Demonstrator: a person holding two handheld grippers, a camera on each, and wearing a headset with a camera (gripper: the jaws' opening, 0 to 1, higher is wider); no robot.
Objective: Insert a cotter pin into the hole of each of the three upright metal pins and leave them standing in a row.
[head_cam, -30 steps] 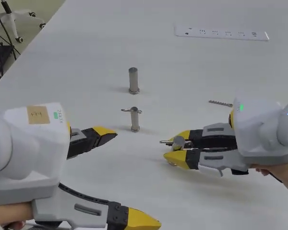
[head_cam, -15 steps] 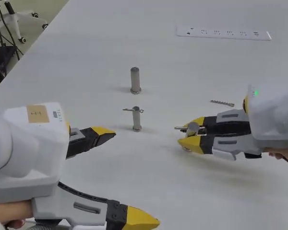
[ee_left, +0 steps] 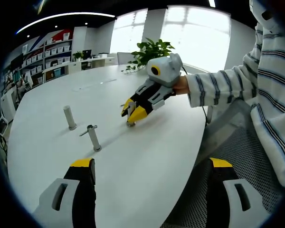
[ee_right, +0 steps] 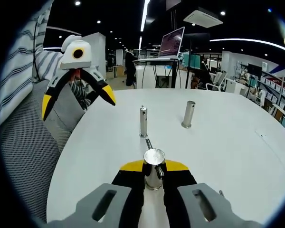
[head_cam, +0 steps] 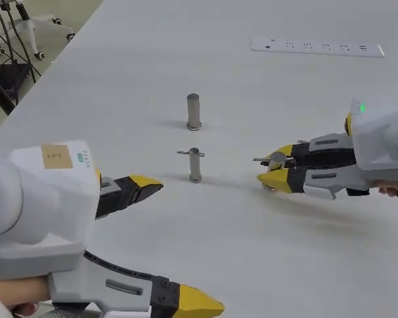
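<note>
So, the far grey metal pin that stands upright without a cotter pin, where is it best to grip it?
Probably the plain round shaft of the far grey metal pin, above its wider foot, jaws level. Come from an open flank: the pin with the cotter pin stands on its near side.

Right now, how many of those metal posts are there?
3. The far post stands alone on the table; the near post stands with a cotter pin through it; the third post sits in the right gripper.

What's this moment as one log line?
left gripper: open | right gripper: shut on held pin | near pin: cotter inserted | far pin: bare
</note>
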